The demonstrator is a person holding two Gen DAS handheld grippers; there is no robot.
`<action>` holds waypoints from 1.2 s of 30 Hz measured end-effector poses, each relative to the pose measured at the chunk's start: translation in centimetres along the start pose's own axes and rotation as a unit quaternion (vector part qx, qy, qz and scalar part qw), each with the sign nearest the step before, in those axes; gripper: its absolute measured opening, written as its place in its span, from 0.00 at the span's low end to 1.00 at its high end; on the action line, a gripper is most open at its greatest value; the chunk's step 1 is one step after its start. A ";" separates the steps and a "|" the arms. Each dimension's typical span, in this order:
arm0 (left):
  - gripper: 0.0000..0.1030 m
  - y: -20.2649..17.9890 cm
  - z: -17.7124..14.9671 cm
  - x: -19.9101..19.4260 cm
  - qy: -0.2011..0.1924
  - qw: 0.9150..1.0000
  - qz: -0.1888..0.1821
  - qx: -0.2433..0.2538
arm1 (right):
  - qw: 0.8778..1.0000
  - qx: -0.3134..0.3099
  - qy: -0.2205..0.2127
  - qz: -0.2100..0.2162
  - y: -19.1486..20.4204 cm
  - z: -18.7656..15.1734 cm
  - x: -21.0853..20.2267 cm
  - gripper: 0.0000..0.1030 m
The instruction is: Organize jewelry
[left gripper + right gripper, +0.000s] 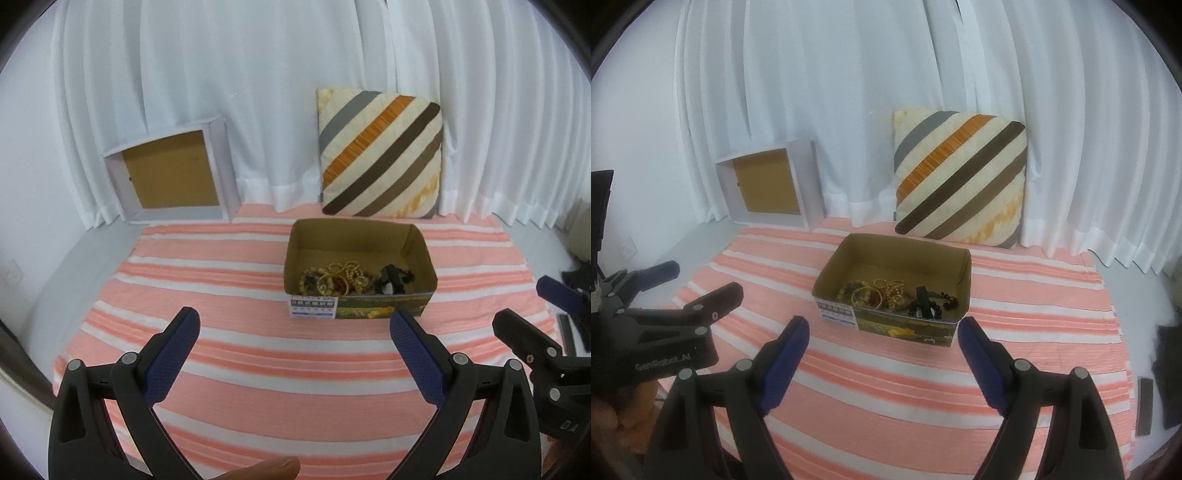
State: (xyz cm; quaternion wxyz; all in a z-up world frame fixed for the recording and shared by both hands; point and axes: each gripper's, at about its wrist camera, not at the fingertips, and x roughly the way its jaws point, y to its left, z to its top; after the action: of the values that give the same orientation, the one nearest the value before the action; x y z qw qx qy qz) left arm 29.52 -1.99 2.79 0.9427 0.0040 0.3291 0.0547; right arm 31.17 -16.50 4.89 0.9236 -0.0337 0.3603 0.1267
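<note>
Jewelry [341,277] lies heaped in one open cardboard box [424,254] on the pink-and-white striped cloth [258,354]: gold bangles [864,295], pale and golden bead strings [892,290], and dark beaded pieces [925,301] toward the box's right end. The box's long axis runs left to right, its printed side facing the cameras. Two grippers hover short of it, well apart from it. Left gripper [294,323] is spread wide, holding nothing; right gripper [882,330] likewise gapes empty. Behind stand one striped cushion [380,155] and one white open-fronted cabinet [170,177] against white curtains [258,92].
</note>
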 end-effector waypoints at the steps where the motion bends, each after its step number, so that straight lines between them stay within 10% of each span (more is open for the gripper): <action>1: 0.99 0.0 -0.1 -0.2 0.000 1.000 -0.001 -0.001 | 1.000 0.000 -0.001 0.001 0.1 0.0 -0.3 0.82; 36: 0.99 0.1 -0.1 -1.7 -0.014 1.000 -0.001 -0.002 | 1.000 -0.003 -0.003 -0.007 0.3 0.1 -1.8 0.82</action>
State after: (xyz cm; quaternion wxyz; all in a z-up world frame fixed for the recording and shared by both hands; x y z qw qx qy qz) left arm 28.13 -2.04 3.75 0.9473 0.0021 0.3156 0.0542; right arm 29.89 -16.54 6.23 0.9254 -0.0386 0.3570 0.1213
